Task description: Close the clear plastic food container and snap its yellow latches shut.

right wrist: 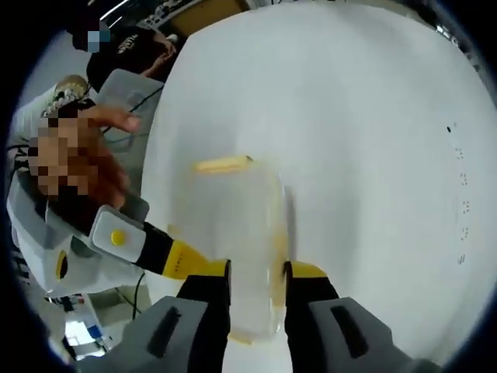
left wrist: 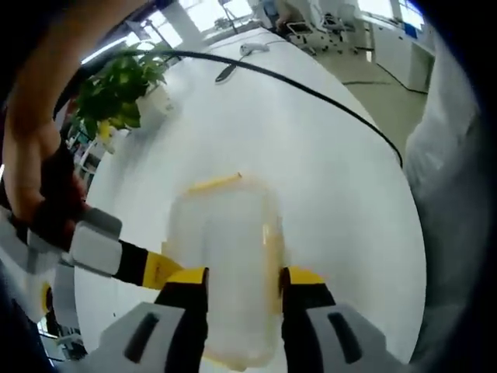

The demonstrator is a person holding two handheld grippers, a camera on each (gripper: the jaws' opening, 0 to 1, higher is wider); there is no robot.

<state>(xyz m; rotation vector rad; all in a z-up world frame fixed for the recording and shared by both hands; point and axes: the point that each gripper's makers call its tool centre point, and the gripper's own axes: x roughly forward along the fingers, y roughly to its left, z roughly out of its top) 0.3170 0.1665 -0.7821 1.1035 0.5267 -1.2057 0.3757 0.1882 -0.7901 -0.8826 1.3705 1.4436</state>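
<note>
The clear plastic container [left wrist: 225, 256] lies blurred on the white table, running away from me between my left gripper's [left wrist: 245, 272] jaws, which press its sides. A yellow latch [left wrist: 213, 184] shows at its far end and another [left wrist: 272, 256] along its right side. In the right gripper view the same container [right wrist: 248, 233] sits between my right gripper's [right wrist: 258, 268] jaws, shut on its near end, with the far yellow latch [right wrist: 221, 164] ahead. In each view the other gripper's yellow-black finger [left wrist: 151, 268] [right wrist: 182, 260] comes in from the left beside the container.
A potted plant [left wrist: 116, 89] stands at the table's [left wrist: 334, 179] far left, and a black cable [left wrist: 311, 89] crosses the top. A hand [left wrist: 31, 155] holds the other gripper. A grey laptop [right wrist: 128, 89] lies beyond the table edge [right wrist: 155, 155], near a person.
</note>
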